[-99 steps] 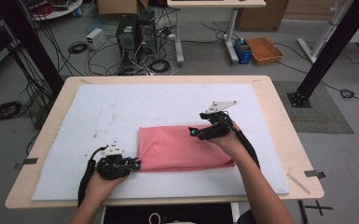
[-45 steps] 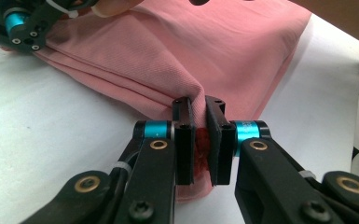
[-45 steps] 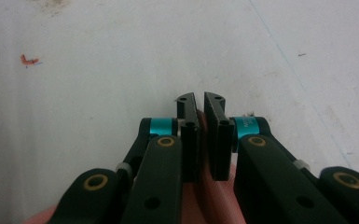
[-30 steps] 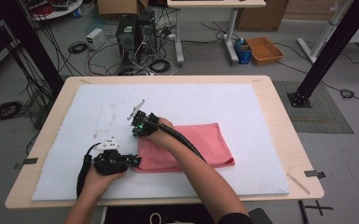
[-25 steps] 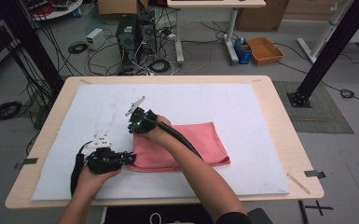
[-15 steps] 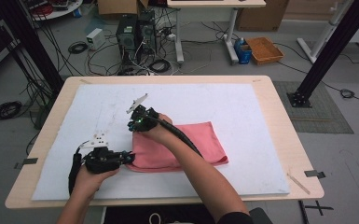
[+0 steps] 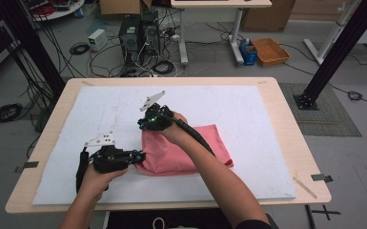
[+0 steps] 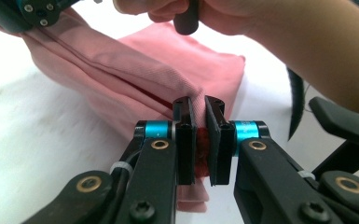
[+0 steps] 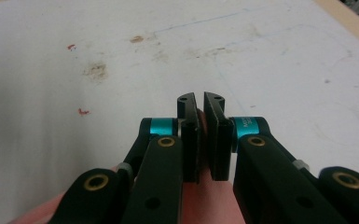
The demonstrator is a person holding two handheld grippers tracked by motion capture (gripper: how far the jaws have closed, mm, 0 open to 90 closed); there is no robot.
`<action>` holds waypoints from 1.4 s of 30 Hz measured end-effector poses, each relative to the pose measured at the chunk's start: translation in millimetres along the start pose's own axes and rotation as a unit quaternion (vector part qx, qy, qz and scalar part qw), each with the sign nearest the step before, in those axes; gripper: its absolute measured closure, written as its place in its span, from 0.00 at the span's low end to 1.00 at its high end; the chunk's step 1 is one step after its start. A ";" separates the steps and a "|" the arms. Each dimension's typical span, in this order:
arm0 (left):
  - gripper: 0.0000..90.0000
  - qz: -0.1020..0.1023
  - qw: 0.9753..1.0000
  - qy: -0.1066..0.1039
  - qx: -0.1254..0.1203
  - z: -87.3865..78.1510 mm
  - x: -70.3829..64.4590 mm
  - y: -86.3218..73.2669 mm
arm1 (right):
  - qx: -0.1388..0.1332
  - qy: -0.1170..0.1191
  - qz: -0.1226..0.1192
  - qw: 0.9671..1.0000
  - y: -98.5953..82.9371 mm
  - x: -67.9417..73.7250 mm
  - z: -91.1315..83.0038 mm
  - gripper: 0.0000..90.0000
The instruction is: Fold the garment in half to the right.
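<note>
**Folding the pink cloth: keep both corners pinched**

The pink cloth (image 7: 186, 150) lies near the middle of the desk (image 7: 286, 119), doubled over. The left hand-held gripper (image 7: 136, 156) clamps the cloth's corner at 7 o'clock; the right hand-held gripper (image 7: 148, 123), arm crossed over, is closed on the corner at 11 o'clock. To do the fold well, I judge both grips should stay firm, edges be lined up, and the cloth lowered flat before either releases. Count: one cloth, two grippers, one white mat (image 7: 100, 109).
</note>
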State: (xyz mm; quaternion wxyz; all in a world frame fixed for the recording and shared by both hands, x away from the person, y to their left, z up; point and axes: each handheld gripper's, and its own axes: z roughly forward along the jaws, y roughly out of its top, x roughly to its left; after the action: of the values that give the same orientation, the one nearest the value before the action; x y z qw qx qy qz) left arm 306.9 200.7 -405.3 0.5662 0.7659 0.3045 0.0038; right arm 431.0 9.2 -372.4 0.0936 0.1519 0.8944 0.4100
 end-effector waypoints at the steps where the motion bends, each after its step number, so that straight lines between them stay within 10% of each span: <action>1: 0.93 0.000 1.000 -0.003 -0.001 2.9 -1.4 3.1 | -0.002 -0.002 0.000 1.000 -1.1 -1.8 -4.3 0.95; 27: 0.93 0.034 0.998 -0.056 0.022 81.3 -22.6 42.9 | -0.023 -0.039 0.029 0.999 -36.3 -24.5 -69.7 0.95; 35: 0.89 0.044 0.999 0.011 0.027 56.3 -22.5 18.9 | -0.018 -0.029 0.015 0.999 -31.8 -15.8 -57.5 0.95; 42: 0.57 0.050 0.989 0.133 0.036 26.7 -23.4 -8.4 | -0.013 -0.023 -0.003 1.000 -21.7 -6.3 -43.9 0.95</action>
State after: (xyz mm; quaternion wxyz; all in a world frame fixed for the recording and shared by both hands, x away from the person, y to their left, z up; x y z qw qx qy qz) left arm 293.3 168.0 -414.2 0.4921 0.7925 0.3387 0.1231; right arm 419.8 -37.3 -360.3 0.1171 0.1572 0.8870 0.4180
